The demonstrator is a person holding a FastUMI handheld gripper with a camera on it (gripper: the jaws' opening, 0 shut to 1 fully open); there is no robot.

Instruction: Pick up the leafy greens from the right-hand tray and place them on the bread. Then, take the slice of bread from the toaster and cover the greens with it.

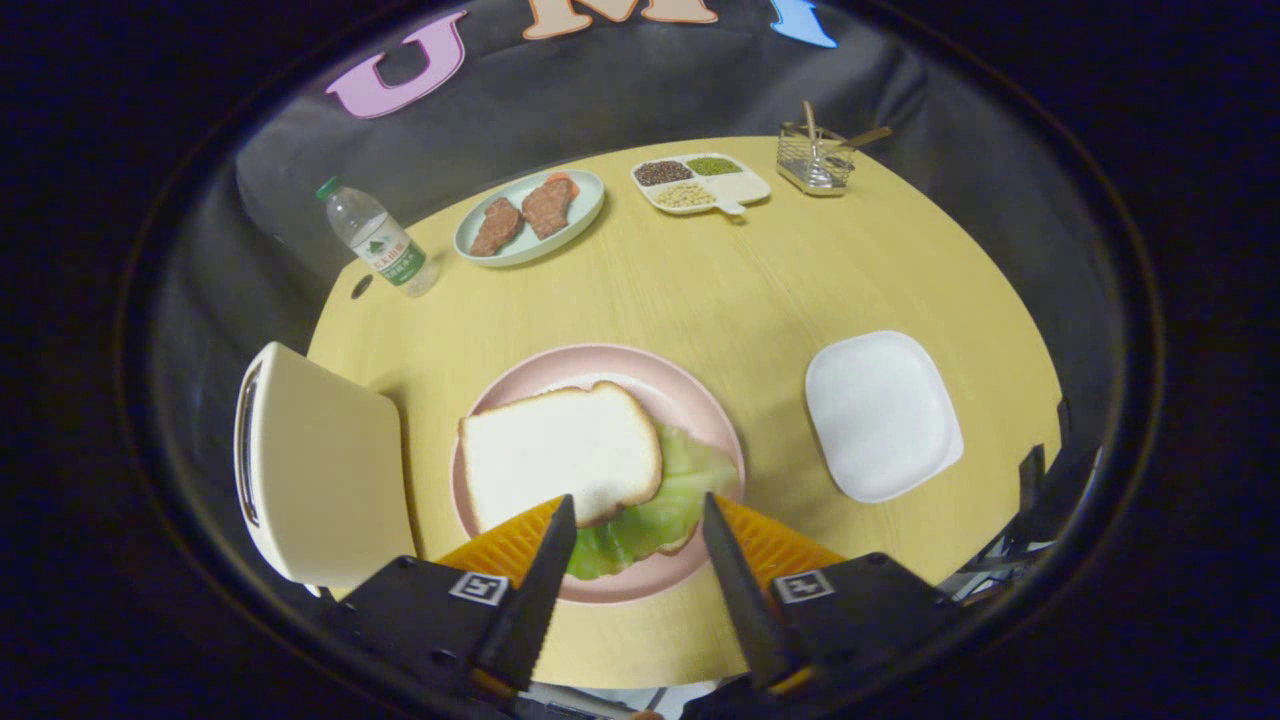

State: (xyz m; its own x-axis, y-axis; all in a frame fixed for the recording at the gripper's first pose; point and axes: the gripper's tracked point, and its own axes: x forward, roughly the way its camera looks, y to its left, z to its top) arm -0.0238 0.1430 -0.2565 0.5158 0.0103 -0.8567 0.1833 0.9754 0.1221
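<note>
Gripper view. We look down our two fingers onto a round wooden table (pixel 700 300). The gripper (pixel 638 515) is spread apart and empty, with nothing between the jaws. Just ahead of the tips sits the pink plate (pixel 600 362), and on it the stack: a top slice of bread (pixel 558 452) lying over the leafy greens (pixel 665 505), which stick out on the side toward the white tray. A sliver of a lower slice seems to peek from under the leaf, but we cannot be sure.

The white tray (pixel 880 415), to the right of the plate, holds nothing. The toaster (pixel 320 465) stands just left of the plate, touching neither it nor the bread; its slot we cannot see into clearly.

Beyond, well apart: a water bottle (pixel 380 238), a pale plate with meat pieces (pixel 528 218), a divided dish of grains (pixel 700 183) and a wire utensil holder (pixel 815 160).

Judgement: both placements look done, and the step in hand is the release and retreat. To do it well we would keep the jaws wide and lift straight back, tips clear of the leaf's edge, so the top slice is not dragged. It sits skewed toward the toaster, so a light nudge could square it.
</note>
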